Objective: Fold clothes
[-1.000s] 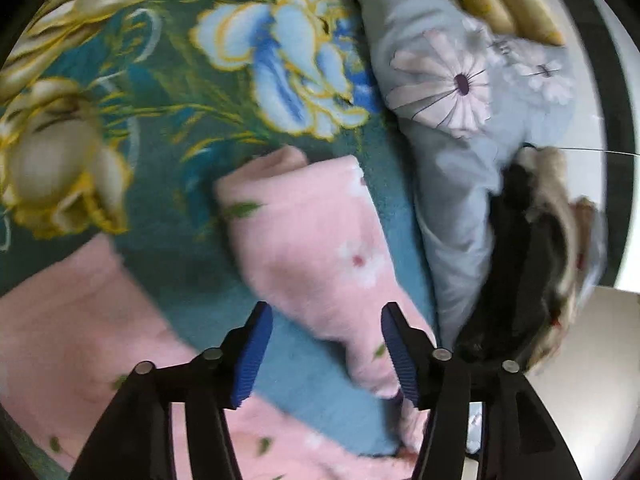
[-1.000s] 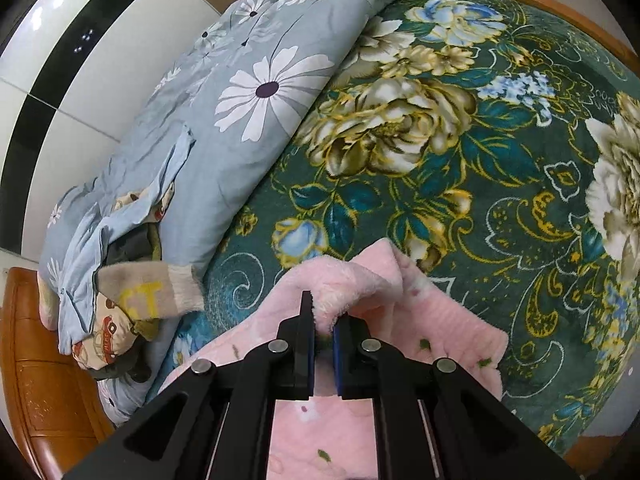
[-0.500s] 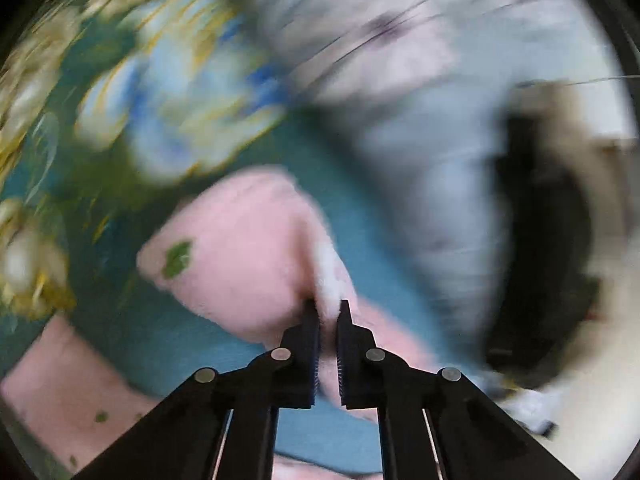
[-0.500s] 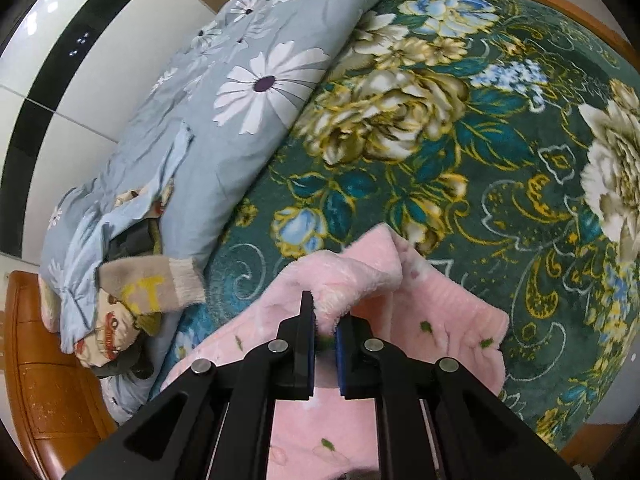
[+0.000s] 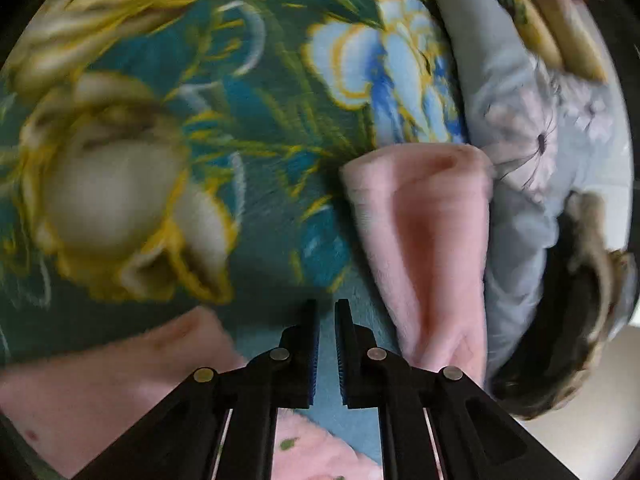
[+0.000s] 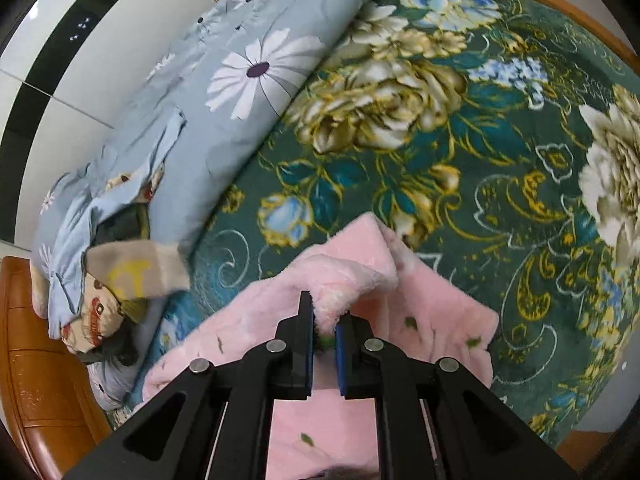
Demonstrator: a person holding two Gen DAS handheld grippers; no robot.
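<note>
In the left wrist view a folded part of the pink garment (image 5: 432, 248) runs lengthwise from the middle of the frame down to the lower right, its squared end pointing up toward the quilt. It lies just right of the left gripper (image 5: 326, 312), not between its fingers; more pink cloth fills the lower left and bottom of that frame. The left jaws stand nearly together with a thin gap and are opening, with only blanket showing in the gap. This view is blurred.

In the right wrist view the garment (image 6: 432, 312) spreads over the lower middle of the frame, small green leaf marks scattered on it, and a raised fold runs from the centre toward the upper right. The right gripper (image 6: 324, 320) is clamped on the edge of that fold, pink fleece bunched between its blue pads.

The garment lies on a dark green blanket (image 6: 500, 140) printed with large cream and blue flowers. A grey-blue quilt (image 6: 256, 72) with white daisies runs along the upper left, and a heap of clothes (image 6: 120, 288) sits at its lower end. A wooden bed frame (image 6: 44, 380) shows at the lower left, with a white wall (image 6: 92, 52) crossed by a black band behind.
</note>
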